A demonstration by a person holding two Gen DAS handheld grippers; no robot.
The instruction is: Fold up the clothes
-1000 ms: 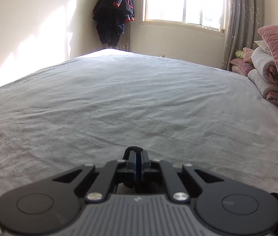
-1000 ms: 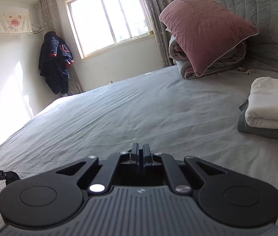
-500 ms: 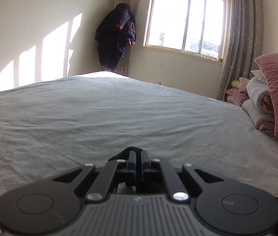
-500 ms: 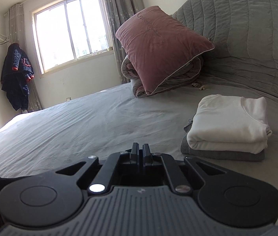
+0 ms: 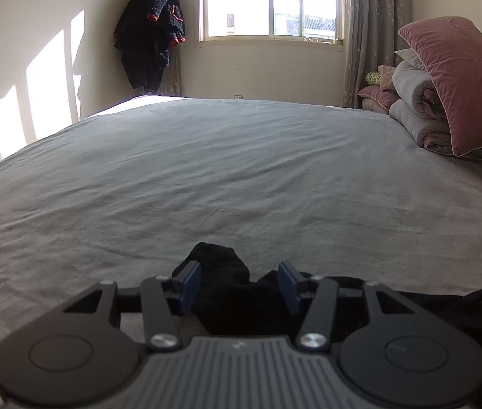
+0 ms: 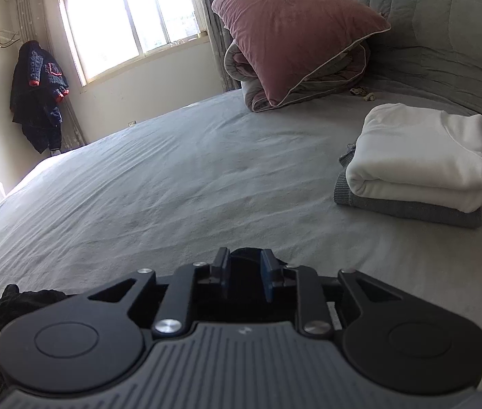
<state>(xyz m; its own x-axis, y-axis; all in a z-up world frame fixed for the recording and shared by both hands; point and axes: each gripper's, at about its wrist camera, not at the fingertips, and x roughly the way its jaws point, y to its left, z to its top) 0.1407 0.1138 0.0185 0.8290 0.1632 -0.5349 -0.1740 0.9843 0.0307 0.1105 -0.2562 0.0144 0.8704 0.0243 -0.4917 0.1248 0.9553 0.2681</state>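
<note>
Wide bed with wrinkled grey sheet: fills most of both views and carries every item listed here.

Black garment of soft crumpled cloth: lies on the sheet at the near edge, under and between both tools. In the left wrist view one bunched corner rises between the fingers and more black cloth spreads off to the lower right. In the right wrist view a crumpled lump shows at lower left, and dark cloth shows between the fingers.

Left gripper, black with blue finger pads: its jaws have just been opening and stand well apart. The black cloth sits between the pads, which do not press on it.

Right gripper, same make: its jaws have just been opening and stand at a moderate gap. Black cloth lies in the gap; the pads do not clamp it.

Folded white sweatshirt: stacked on a folded grey knit garment, at the right of the bed, well apart from the black garment.

Dusty-pink velvet pillow: leans on a rolled grey quilt at the head of the bed, against a grey quilted headboard.

Dark blue jacket with red trim: hangs in the room corner beside a bright window with grey curtains.
</note>
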